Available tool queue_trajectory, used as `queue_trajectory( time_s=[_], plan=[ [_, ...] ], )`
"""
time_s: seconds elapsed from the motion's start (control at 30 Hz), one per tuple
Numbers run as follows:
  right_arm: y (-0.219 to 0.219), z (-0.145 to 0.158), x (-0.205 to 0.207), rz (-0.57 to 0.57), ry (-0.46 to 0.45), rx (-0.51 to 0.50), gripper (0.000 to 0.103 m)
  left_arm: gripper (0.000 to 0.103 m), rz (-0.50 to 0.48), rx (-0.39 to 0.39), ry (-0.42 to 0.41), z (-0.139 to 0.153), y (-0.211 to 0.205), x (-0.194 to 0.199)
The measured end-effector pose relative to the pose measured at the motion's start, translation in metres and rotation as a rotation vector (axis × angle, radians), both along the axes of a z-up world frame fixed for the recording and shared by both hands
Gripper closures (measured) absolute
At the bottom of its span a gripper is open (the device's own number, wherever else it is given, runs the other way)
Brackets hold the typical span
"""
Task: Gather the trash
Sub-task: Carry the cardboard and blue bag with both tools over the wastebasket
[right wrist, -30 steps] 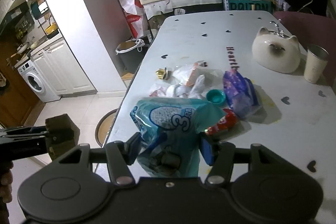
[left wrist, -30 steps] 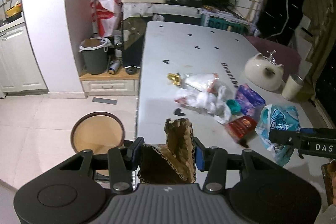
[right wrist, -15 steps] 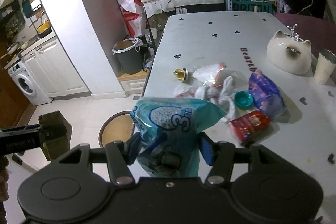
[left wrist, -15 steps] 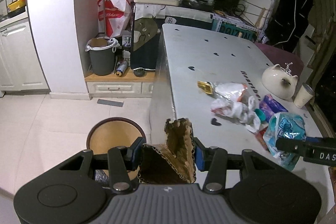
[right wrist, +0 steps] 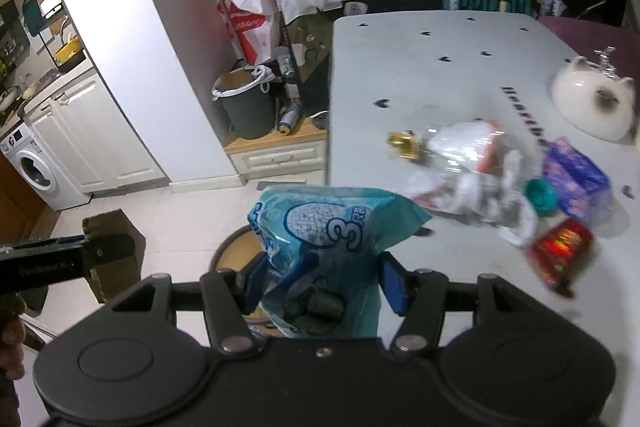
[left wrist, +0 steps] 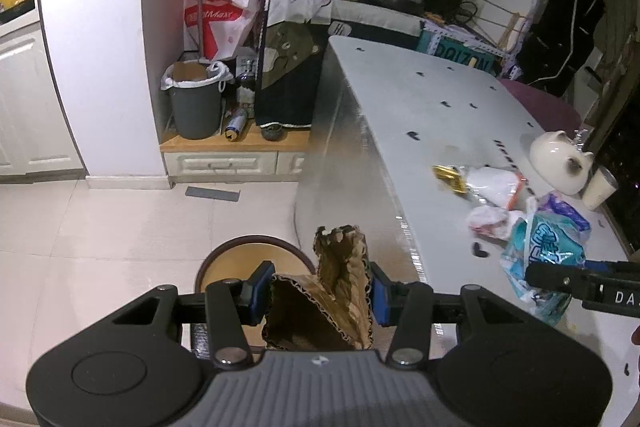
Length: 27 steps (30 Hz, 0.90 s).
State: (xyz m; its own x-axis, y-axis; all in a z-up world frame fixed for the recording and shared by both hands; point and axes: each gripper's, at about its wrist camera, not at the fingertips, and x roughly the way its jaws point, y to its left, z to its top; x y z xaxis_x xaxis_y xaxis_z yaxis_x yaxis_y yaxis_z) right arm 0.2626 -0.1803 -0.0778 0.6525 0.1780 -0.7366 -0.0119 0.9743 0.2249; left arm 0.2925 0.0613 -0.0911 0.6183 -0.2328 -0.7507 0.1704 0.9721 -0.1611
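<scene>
My left gripper (left wrist: 320, 293) is shut on a crumpled piece of brown cardboard (left wrist: 336, 299) and holds it above the floor by the table's near-left corner. My right gripper (right wrist: 322, 277) is shut on a teal plastic bag (right wrist: 328, 231), also held in the air; the bag shows in the left wrist view (left wrist: 540, 247). A round brown bin (left wrist: 236, 259) stands on the floor just below and ahead of both grippers. More trash lies on the white table (right wrist: 420, 67): a gold wrapper (right wrist: 404, 145), clear and white plastic bags (right wrist: 468, 167), a teal lid (right wrist: 540, 197), a purple packet (right wrist: 576, 179), a red packet (right wrist: 560, 251).
A white cat-shaped pot (right wrist: 592, 103) and a cup (left wrist: 598, 187) stand at the table's right edge. A grey lined waste bin (left wrist: 196, 103) stands on a low wooden step by the white wall. White cabinets and a washing machine (right wrist: 36, 167) are at the left.
Both grippers have moved left and back from over the table to above the floor beside it, each keeping its load. The round brown bin now lies closer ahead.
</scene>
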Motion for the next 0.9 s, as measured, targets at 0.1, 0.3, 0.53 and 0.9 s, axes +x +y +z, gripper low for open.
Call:
queue_trajectory(
  time_s=[0.1, 0.3, 0.53, 0.9],
  plan=[
    [0.026, -0.006, 0.022, 0.021, 0.016, -0.002, 0.044, 0.054, 0.01, -0.005, 0.028, -0.01, 0.019, 0.02],
    [0.059, -0.026, 0.073, 0.046, 0.051, 0.02, 0.044, 0.054, 0.033, -0.032, 0.1, -0.037, 0.052, 0.067],
    [0.076, -0.073, 0.136, 0.047, 0.123, 0.057, 0.044, 0.053, 0.031, -0.036, 0.193, -0.088, 0.069, 0.133],
    [0.122, -0.197, 0.219, 0.123, 0.324, 0.043, 0.043, 0.052, 0.051, -0.073, 0.358, -0.2, 0.086, 0.206]
  ],
)
